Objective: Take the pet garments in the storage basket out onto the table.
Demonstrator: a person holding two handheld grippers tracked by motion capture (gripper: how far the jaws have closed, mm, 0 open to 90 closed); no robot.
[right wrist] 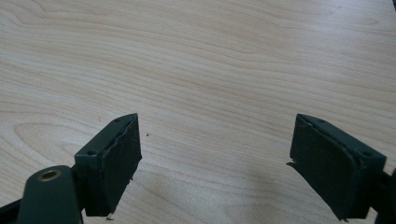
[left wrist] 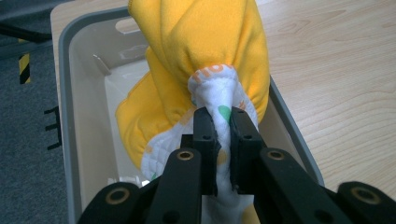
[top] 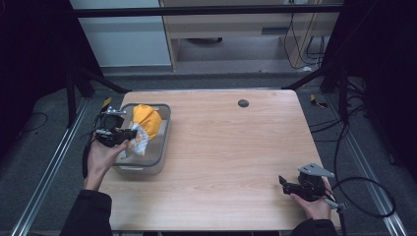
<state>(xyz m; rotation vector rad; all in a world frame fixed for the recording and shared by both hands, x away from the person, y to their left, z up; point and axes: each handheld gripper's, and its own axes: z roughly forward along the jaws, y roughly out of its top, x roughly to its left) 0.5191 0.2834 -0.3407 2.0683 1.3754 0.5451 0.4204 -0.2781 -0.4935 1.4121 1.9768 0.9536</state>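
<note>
— What's in hand here?

— My left gripper, at the table's left edge, has its jaws pinched hard together on the white quilted lining of a yellow oven mitt. The mitt hangs from that pinch over the grey plastic bin at the table's left side, its yellow body bunched above the bin's pale floor, its lower folds seemingly inside the walls.

— And your other hand?

— My right gripper rests low over the bare wood near the front right corner, well apart from the bin, jaws spread wide with nothing between them.

— So which step is this?

— I judge it to be the lift: the mitt looks raised rather than lying in the bin, though whether it is coming out or going in I cannot tell.

— What does the next move ask?

— A firm hold. The pinch is on a thin fold of lining only, so the fabric could slip. To bring it out, I'd carry it high enough for the trailing cloth to clear the bin's rim, then over to open table.
</note>
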